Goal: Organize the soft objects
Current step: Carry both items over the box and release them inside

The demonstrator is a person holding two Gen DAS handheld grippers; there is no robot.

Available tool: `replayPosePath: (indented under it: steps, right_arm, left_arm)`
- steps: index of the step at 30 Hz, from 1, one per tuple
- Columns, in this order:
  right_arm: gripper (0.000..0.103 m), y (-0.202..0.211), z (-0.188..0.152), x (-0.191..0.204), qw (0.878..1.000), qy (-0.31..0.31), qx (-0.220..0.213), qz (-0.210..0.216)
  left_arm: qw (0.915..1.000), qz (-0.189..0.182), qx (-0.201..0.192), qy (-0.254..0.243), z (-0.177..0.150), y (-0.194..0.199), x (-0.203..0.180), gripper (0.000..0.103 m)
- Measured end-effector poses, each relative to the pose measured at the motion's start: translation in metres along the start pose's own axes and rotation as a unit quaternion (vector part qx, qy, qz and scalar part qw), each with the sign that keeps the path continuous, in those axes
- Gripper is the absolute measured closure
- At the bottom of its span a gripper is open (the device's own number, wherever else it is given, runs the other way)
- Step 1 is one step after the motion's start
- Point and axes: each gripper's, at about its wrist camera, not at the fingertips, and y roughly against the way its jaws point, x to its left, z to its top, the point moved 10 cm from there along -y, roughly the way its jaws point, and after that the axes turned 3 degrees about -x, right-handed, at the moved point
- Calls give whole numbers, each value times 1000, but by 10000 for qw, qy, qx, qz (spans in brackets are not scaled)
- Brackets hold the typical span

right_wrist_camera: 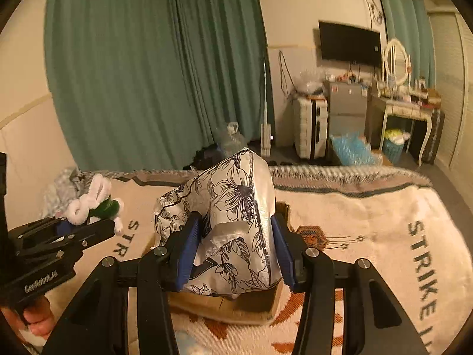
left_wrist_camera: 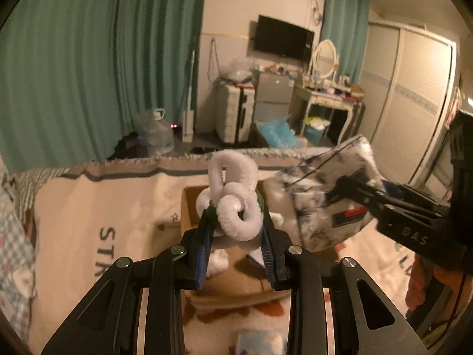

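My left gripper (left_wrist_camera: pixel 236 219) is shut on a white fluffy looped plush toy (left_wrist_camera: pixel 236 195) with a green part, held above an open cardboard box (left_wrist_camera: pixel 189 207) on the bed. My right gripper (right_wrist_camera: pixel 233 236) is shut on a white tissue pack with black flower print (right_wrist_camera: pixel 233 213), held over the same box (right_wrist_camera: pixel 224 304). In the left wrist view the pack (left_wrist_camera: pixel 322 195) hangs at the right, just beside the plush. In the right wrist view the left gripper (right_wrist_camera: pixel 97 227) and plush (right_wrist_camera: pixel 88 201) show at the left.
A cream blanket (right_wrist_camera: pixel 369 236) with dark lettering covers the bed. A small pale blue soft item (left_wrist_camera: pixel 260 340) lies near the front. Beyond the bed stand green curtains (left_wrist_camera: pixel 88 59), a suitcase (left_wrist_camera: pixel 233 112), a water jug (left_wrist_camera: pixel 156 133) and a dressing table (left_wrist_camera: pixel 328 97).
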Motion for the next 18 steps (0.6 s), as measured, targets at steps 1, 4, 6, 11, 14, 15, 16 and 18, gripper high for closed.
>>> replayPosePath:
  steps: [1,4,6,11,14,15,16,18]
  right_arm:
    - [55,-12,-2,-2,10000,-39,87,9]
    - [55,-56,-17,-10,9990,-172,411,12]
    - [55,-75,-27,-15,9981,-229,566,4]
    - [54,-110,-46,-23,9960,-329,822,76]
    - [48,-117,-50,-19,9955,-324,850,256]
    - [45,-117,-49,-19,9959,-321,820,230]
    - [39,-115,-49,-20,9962,-336,780,183]
    - [30,-108,-46,-22,9965,-429,712,97]
  left_arm:
    - [10000,15,68,-30,-3,-10,0,73]
    - [9995,10,318,-70,-15,-44,4,73]
    - [9988,51,475,-79,-25,-65,8,73]
    - [9967,95,792,-119,-42,-94,11,73]
    - [9969,-62,777,-56,-43,-97,9,72]
    - [9971,-52,765,-7,-43,-95,9,70]
    - [9967,-64,815,21,-43,-96,10,63]
    - [9961,6,872,117,-43,-95,13,44]
